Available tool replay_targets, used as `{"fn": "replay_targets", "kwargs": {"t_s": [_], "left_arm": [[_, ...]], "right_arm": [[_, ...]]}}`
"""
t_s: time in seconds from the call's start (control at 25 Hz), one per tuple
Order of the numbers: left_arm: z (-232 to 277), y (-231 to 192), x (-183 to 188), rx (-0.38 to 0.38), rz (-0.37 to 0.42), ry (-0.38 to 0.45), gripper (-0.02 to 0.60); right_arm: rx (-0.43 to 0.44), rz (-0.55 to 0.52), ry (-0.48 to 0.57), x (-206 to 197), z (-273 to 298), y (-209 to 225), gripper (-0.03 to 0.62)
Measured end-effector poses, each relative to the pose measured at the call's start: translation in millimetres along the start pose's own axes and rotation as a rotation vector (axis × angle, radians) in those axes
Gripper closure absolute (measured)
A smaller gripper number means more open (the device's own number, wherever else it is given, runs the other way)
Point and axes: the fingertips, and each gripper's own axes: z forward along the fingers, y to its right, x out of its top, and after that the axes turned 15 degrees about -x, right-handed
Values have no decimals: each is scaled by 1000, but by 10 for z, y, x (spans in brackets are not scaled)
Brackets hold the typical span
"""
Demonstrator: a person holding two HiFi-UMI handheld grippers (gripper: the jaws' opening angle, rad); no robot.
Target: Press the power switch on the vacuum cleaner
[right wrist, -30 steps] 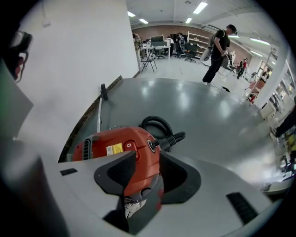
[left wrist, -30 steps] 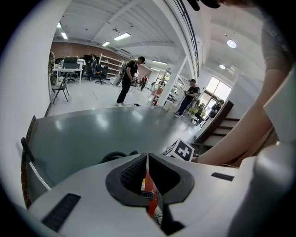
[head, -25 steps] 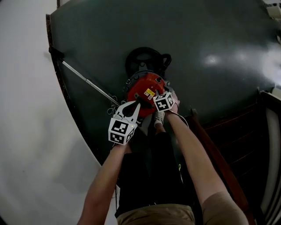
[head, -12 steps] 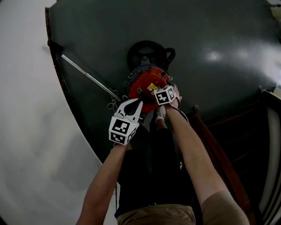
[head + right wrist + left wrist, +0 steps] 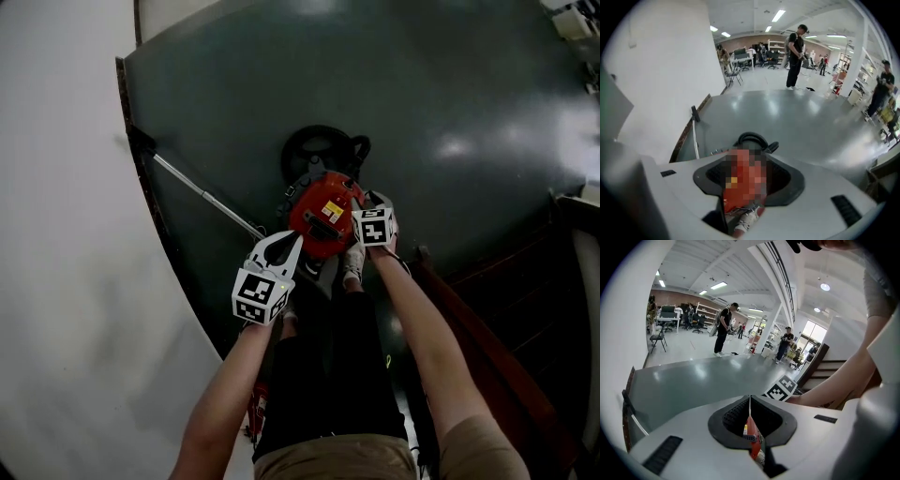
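The red vacuum cleaner (image 5: 322, 217) stands on the dark green floor, with its black hose (image 5: 323, 150) coiled behind it and its metal wand (image 5: 206, 197) running out to the left. My left gripper (image 5: 296, 237) hovers at the vacuum's near left edge, jaws shut and empty; a strip of the red body (image 5: 753, 448) shows below the closed tips (image 5: 750, 398). My right gripper (image 5: 366, 211) is held just right of the vacuum's top. Its jaws are opening with nothing between them, and the vacuum (image 5: 736, 199) shows below through the gap (image 5: 749, 157).
A white wall (image 5: 66, 281) curves along the left of the green floor (image 5: 469, 84). Dark wooden stairs and a rail (image 5: 487, 356) run at the right. My shoe (image 5: 353, 264) stands beside the vacuum. Several people (image 5: 794, 44) and chairs are far across the hall.
Both grippers have lifted away from the vacuum. The right gripper, earlier down on the red top, now sits above its right side with wider jaws.
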Motion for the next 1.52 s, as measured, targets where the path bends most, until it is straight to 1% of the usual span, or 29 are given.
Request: {"fn": "replay_targets", "kwargs": {"t_s": [0.16,0.24,0.32,0.44,0.64,0.72,0.88,0.96,1.12,1.2,1.32,1.44,1.52], "left_arm": [[-324,260,490,-28,78,50,575],[-572,396,724,-33,110,81,575],[-817,497,947,-31,132,115,575],[-1155,664,1233,-29,133,173,575],[-1682,945,1595,-26,148,266,575],[-1868,1057,1712,-26,155,296,575],[-2224,1329,2002,-51,179,355,575],[-2385,1462,2137,-66,192,383,575],[-2656,1697,2331,-101,223,418,575],[-2823,1777,2497,-121,254,441,575],[-3069,1892,2885,-148,324,473,575],[-3412,2113,2946,-156,354,481,575],[-3658,2210,2967,-160,382,511,575]], "right_arm": [[57,163,86,335,-754,169,405],[90,216,122,443,-1165,192,405],[107,232,170,573,-1546,226,405],[111,232,241,755,-2110,306,405],[121,267,347,1082,-3061,351,405],[131,261,386,1227,-3456,323,405],[152,208,472,1545,-4255,216,408],[189,203,516,1692,-4640,137,414],[280,228,604,1983,-5383,37,416],[298,215,665,2183,-5735,4,416],[321,187,759,2542,-6257,-8,416],[342,173,794,2500,-6783,-104,419],[336,150,840,2450,-7048,-176,419]]}}
